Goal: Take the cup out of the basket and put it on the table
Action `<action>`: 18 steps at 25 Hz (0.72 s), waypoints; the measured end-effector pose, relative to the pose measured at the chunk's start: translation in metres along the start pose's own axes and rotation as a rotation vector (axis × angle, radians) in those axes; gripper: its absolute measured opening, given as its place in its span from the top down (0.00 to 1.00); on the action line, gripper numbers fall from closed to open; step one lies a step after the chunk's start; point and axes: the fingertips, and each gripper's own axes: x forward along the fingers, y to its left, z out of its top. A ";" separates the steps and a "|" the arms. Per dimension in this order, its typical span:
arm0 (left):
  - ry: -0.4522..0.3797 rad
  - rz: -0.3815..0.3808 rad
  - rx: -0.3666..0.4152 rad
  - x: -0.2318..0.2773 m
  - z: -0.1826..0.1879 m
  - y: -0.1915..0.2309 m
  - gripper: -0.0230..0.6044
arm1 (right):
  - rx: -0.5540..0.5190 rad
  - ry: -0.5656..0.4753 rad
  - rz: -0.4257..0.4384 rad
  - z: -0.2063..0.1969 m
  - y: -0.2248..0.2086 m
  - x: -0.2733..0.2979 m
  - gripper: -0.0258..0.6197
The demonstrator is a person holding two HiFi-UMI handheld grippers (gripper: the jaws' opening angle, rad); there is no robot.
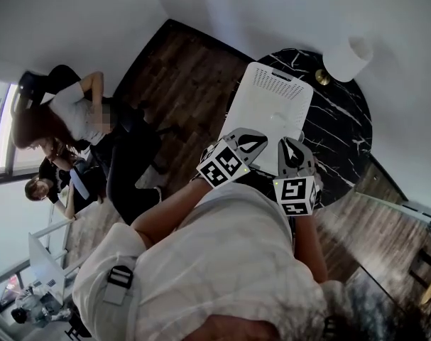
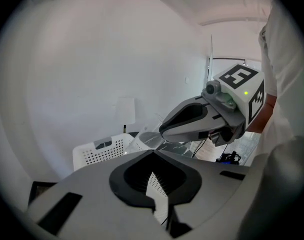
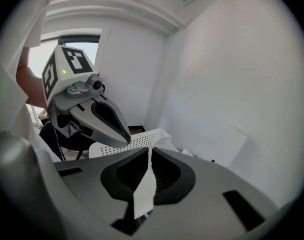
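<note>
White walls (image 1: 222, 6) close in a corner over a dark wood floor (image 1: 194, 77), and a round black marble table (image 1: 343, 119) stands there. On my head view the white perforated basket (image 1: 272, 94) sits on the table's left part, and a lamp (image 1: 346, 59) with a white shade stands at the far right edge, well apart from it. I hold both tools close to my body, just near of the basket and pointing towards it, side by side. The left gripper (image 1: 262, 136) is clenched on nothing: in its own view the jaws meet at the tip with only a thin slit behind them. The right gripper (image 1: 290, 142) is the same, jaws drawn together and empty, a narrow pale line between them. Neither touches the basket. The cup (image 2: 141, 141) looks clear and is hard to make out. From the left gripper view it shows inside the basket, just beyond the rim, and from the right gripper view I see a rounded clear shape past the rim, so it is in the basket and not on the table. Two people (image 1: 66, 112) sit far off to the left by a window.
</note>
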 end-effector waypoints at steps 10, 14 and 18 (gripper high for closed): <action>-0.035 -0.096 0.050 0.029 0.027 -0.030 0.95 | 0.041 0.014 -0.088 -0.015 -0.021 -0.034 0.92; -0.030 -0.158 0.075 0.048 0.034 -0.053 0.95 | 0.079 0.046 -0.145 -0.037 -0.037 -0.054 0.92; -0.029 -0.227 0.103 0.066 0.040 -0.078 0.95 | 0.121 0.085 -0.206 -0.060 -0.050 -0.075 0.92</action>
